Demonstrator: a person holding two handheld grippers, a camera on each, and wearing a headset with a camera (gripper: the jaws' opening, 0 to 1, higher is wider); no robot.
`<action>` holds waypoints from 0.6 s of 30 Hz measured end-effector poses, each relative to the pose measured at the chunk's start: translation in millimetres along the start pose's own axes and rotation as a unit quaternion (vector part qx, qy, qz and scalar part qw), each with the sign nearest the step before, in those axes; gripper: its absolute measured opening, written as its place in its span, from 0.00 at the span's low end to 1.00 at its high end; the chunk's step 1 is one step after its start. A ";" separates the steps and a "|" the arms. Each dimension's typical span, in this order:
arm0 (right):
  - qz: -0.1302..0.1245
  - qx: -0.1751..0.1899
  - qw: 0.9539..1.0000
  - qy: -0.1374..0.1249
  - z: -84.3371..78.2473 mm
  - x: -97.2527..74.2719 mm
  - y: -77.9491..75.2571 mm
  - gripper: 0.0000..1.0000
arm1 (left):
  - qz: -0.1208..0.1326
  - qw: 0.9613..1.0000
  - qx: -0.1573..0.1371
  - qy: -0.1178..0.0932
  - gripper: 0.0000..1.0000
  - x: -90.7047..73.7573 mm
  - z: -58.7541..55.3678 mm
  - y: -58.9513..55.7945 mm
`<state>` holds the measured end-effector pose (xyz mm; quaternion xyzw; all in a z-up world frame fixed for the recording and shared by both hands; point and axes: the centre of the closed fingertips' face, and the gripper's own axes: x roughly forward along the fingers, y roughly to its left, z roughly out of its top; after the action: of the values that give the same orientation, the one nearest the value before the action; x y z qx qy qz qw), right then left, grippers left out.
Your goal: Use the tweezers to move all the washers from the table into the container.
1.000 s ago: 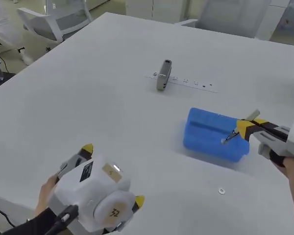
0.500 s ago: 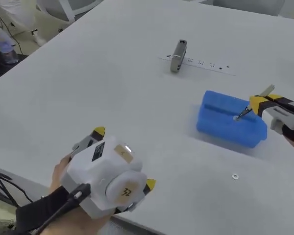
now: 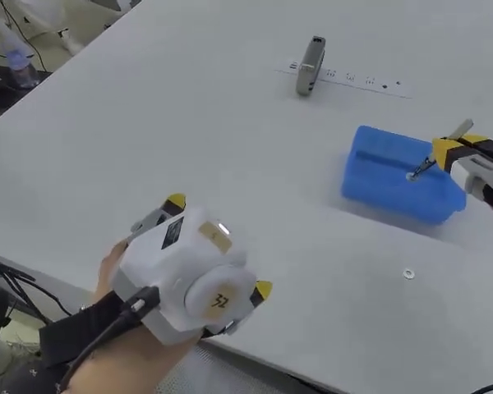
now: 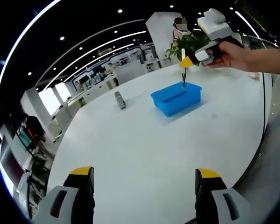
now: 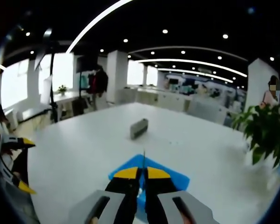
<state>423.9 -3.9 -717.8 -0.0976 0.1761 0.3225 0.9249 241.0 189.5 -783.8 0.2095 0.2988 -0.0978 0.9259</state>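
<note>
Still, the right gripper (image 3: 444,152) is pressed together on the slim metal tweezers (image 3: 417,170), tips kept over the blue rectangular plastic container (image 3: 394,201) as before; a drop-off is judged underway. Meanwhile the left gripper (image 4: 142,178) is held spread, idle. One small silver ring washer (image 3: 408,273) is left on the white table (image 3: 230,123).
</note>
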 end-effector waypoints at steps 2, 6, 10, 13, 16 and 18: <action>-0.002 -0.003 1.000 0.002 -3.4 3.0 -2.5 0.00 | 0.000 1.000 0.002 0.003 0.92 0.3 -1.1 -0.1; -0.003 0.000 1.000 0.006 -9.2 8.6 -5.4 0.00 | -0.002 1.000 0.003 0.006 0.91 0.8 -1.9 -0.8; -0.004 0.002 1.000 0.016 -19.6 16.0 -6.3 0.00 | -0.006 1.000 0.005 0.009 0.91 1.5 -3.0 -2.5; -0.002 0.002 1.000 0.025 -28.3 21.6 -6.1 0.00 | -0.005 1.000 0.008 0.011 0.91 1.7 -3.6 -2.8; -0.001 0.000 0.999 0.034 -36.3 24.1 -6.1 0.00 | -0.005 1.000 0.009 0.013 0.91 1.7 -4.1 -2.8; 0.000 0.001 0.999 0.037 -37.9 24.4 -6.5 0.00 | -0.004 1.000 0.009 0.013 0.91 1.7 -4.2 -2.5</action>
<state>435.8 -6.4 -761.7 -0.1089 0.2103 0.3187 0.9178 239.5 189.0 -788.7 0.2176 0.3112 -0.1012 0.9195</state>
